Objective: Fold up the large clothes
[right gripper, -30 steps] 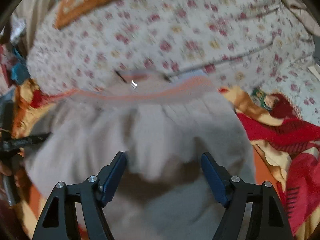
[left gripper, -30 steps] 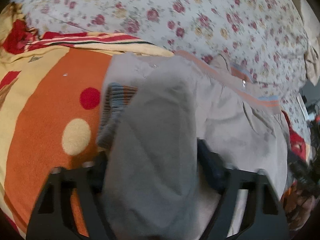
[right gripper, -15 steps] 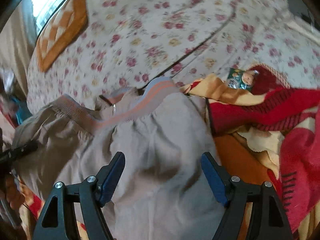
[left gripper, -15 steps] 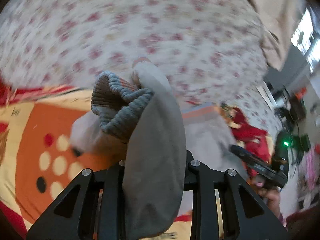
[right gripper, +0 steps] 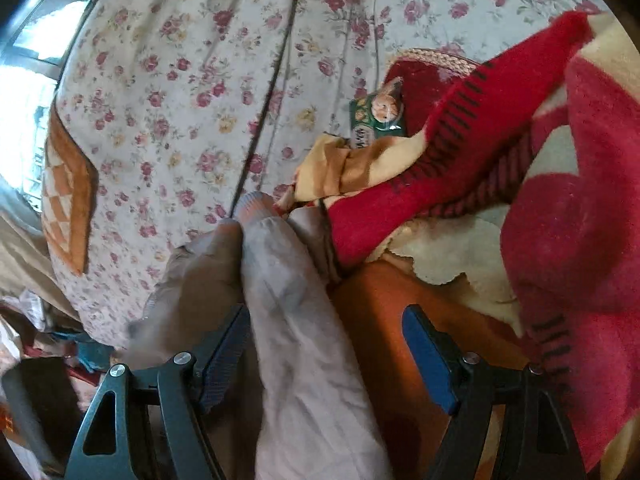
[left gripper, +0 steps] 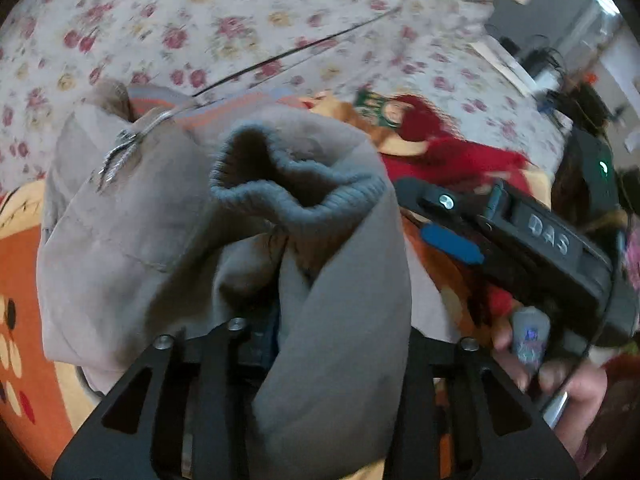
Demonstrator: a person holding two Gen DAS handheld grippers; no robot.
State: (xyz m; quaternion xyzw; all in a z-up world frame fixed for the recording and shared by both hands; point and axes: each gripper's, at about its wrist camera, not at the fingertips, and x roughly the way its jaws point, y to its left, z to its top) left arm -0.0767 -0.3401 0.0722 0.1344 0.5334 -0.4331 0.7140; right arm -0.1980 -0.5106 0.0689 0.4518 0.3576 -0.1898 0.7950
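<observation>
A large grey-beige jacket point(left gripper: 132, 240) with a ribbed grey cuff point(left gripper: 296, 196) and a metal zipper point(left gripper: 120, 156) lies bunched on the bed. My left gripper point(left gripper: 280, 336) is shut on a fold of the jacket, which drapes over its fingers. The right gripper point(left gripper: 452, 240) shows at the right of the left wrist view, beside the jacket. In the right wrist view my right gripper point(right gripper: 324, 360) is open, with the jacket point(right gripper: 288, 300) lying between its blue pads point(right gripper: 428, 356), not clamped.
A floral bedsheet point(left gripper: 240, 20) covers the bed behind. An orange, red and cream blanket point(right gripper: 560, 200) lies to the right and under the jacket. A small green packet point(right gripper: 376, 116) rests on the blanket's edge. An orange checked cushion point(right gripper: 68, 192) sits at the far left.
My left gripper closed on the jacket's sleeve and carried it up and right over the body. My right gripper swung right toward the blanket, staying open.
</observation>
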